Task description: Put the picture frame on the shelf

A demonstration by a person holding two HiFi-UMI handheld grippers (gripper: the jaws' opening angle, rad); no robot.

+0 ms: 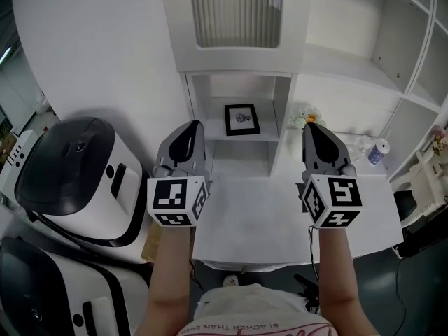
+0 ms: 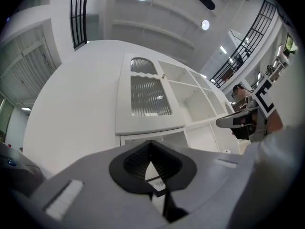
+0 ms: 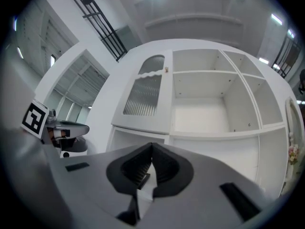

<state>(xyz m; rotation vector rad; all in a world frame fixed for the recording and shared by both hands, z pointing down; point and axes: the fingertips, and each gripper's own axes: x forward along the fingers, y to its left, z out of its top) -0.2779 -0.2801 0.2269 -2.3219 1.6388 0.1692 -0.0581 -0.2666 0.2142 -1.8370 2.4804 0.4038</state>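
In the head view the black picture frame (image 1: 241,119) stands upright on the middle shelf (image 1: 241,138) of a narrow white cubby, with a small drawing on its white mat. My left gripper (image 1: 191,127) hovers in front of and left of the cubby, shut and empty. To the right of the cubby my right gripper (image 1: 311,126) is at the same height, also shut with nothing in it. In the left gripper view the tips (image 2: 151,144) meet, and a corner of the frame (image 2: 157,183) shows below them. The right gripper's tips (image 3: 152,147) are pressed together.
Two white-and-black machines (image 1: 77,180) stand at the left. A white table (image 1: 294,222) lies under the grippers. Small flowers (image 1: 306,116) and a little can (image 1: 378,151) sit at the back right. Open white shelving (image 1: 357,54) and a ribbed glass door (image 1: 234,11) rise behind.
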